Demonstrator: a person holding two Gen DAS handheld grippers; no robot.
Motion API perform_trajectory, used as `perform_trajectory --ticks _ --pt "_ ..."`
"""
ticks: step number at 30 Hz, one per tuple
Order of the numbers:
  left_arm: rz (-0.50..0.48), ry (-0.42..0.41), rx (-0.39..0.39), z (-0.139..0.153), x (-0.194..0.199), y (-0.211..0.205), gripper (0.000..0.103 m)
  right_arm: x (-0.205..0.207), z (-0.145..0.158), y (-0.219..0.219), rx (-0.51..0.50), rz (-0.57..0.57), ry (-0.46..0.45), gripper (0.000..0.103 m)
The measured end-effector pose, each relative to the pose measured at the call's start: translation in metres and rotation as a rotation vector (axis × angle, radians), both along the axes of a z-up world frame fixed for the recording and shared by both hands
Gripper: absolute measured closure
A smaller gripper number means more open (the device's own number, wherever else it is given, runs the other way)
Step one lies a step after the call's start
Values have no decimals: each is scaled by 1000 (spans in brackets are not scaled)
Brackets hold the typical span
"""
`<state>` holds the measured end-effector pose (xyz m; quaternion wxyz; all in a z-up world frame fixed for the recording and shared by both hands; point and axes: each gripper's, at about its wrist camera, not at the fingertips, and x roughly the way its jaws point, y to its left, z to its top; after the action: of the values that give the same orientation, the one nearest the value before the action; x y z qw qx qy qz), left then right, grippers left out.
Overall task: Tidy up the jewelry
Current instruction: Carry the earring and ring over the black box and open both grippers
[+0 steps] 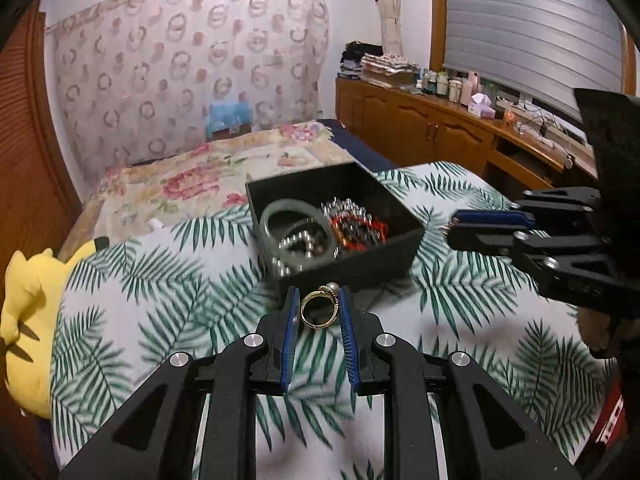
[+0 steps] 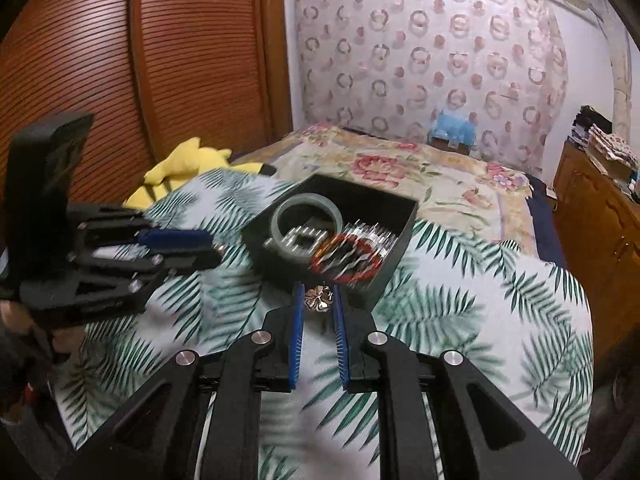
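Two grips: left tool [image 1: 319, 309] clamps a pearl ring [image 1: 319, 308]; right tool [image 2: 319, 299] pinches a flower charm [image 2: 319, 298].

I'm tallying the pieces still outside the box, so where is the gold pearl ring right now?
In the left wrist view, the gold pearl ring is pinched in the left tongs, held above the leaf-print cover just short of the black box.

Your left gripper [image 1: 319, 308] pinches a gold ring [image 1: 319, 309] between its blue pads [image 1: 289, 332], the ring's pearl at the top right. Just beyond it a black box [image 1: 362, 264] sits on the palm-leaf cloth [image 1: 160, 304], holding a pale green bangle [image 1: 294, 220], silver beads [image 1: 298, 242] and a red-and-silver bracelet [image 1: 360, 228]. Your right gripper [image 1: 450, 228] reaches in from the right, beside the box, jaws nearly together. A yellow plush toy [image 1: 28, 320] lies at the left edge.
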<state>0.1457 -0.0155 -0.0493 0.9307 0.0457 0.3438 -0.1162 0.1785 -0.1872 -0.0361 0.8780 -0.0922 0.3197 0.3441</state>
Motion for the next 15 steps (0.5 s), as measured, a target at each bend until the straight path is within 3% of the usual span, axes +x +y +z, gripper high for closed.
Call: perform_trajectory --ticks 9,12,15 --pt "11 -4 -12 6 35 -1 84 59 -3 14 27 -30 27 86" --pt "24 8 -19 3 48 0 85 66 -5 15 33 -39 37 77" --pt "30 12 -34 3 56 1 85 65 -5 13 42 -48 38 77"
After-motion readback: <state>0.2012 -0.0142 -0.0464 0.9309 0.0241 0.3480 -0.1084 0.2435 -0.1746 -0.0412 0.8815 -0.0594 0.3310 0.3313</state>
